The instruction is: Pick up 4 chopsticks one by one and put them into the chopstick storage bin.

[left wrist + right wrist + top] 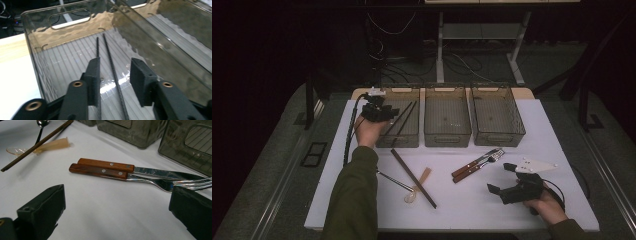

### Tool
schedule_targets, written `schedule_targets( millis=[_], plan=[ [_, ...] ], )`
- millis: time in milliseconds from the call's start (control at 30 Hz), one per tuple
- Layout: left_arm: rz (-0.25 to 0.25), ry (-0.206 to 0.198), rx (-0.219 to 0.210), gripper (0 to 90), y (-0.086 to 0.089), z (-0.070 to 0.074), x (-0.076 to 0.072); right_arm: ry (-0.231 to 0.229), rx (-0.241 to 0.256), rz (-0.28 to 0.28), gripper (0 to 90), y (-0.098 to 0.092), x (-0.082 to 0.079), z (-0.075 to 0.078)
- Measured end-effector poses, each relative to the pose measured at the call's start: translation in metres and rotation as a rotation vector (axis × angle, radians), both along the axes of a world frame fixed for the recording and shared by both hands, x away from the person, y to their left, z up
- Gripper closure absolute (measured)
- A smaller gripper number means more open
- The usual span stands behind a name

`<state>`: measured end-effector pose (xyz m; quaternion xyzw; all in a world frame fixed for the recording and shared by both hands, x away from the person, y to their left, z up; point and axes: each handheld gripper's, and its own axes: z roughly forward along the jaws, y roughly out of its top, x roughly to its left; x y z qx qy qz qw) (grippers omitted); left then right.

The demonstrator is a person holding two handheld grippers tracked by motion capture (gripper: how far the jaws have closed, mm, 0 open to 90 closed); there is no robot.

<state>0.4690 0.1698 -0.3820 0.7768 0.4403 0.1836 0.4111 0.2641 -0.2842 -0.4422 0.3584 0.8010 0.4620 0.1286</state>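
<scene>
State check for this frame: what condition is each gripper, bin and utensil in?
Left gripper: open, over the chopsticks.
Right gripper: open, empty.
Chopsticks: lying in the left bin.
Left bin: upright, holds chopsticks.
Middle bin: upright.
Right bin: upright.
Knife and fork: lying side by side.

Olive-green sleeve (354, 195); black hand-held gripper (504, 181), brass-coloured screws, black cable.

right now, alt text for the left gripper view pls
The left tool hangs open inside a clear smoky plastic bin, its two black jaws apart. Two thin dark chopsticks lie on the bin's ribbed floor, running away from the camera toward the far wall with its handle slot.
</scene>
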Motion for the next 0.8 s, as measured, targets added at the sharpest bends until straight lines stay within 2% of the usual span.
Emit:
schedule_targets(
  millis=[167, 300, 367, 500, 567, 800],
  plan=[
    [-0.036, -0.009, -0.026, 44.5, 0.005, 0.008, -0.009, -0.002, -0.003, -0.001, 0.9, 0.000, 0.000, 0.000],
    [-0.067, -0.018, -0.028, 38.2, 0.008, 0.015, -0.020, -0.001, -0.007, -0.006, 0.9, 0.000, 0.001, -0.001],
    [-0.083, -0.008, -0.038, 34.5, 0.010, 0.017, -0.025, 0.003, -0.009, -0.007, 0.9, 0.000, 0.001, -0.001],
    [-0.124, 0.005, -0.035, 28.5, 0.011, 0.018, -0.038, 0.003, -0.010, -0.009, 0.9, 0.000, 0.001, -0.001],
    [-0.132, 0.002, -0.046, 26.7, 0.010, 0.017, -0.045, 0.003, -0.011, -0.009, 0.9, 0.000, 0.001, -0.001],
    [-0.176, -0.011, -0.043, 23.0, 0.006, 0.011, -0.071, 0.005, -0.010, -0.010, 0.9, 0.000, 0.001, -0.001]
  ],
)
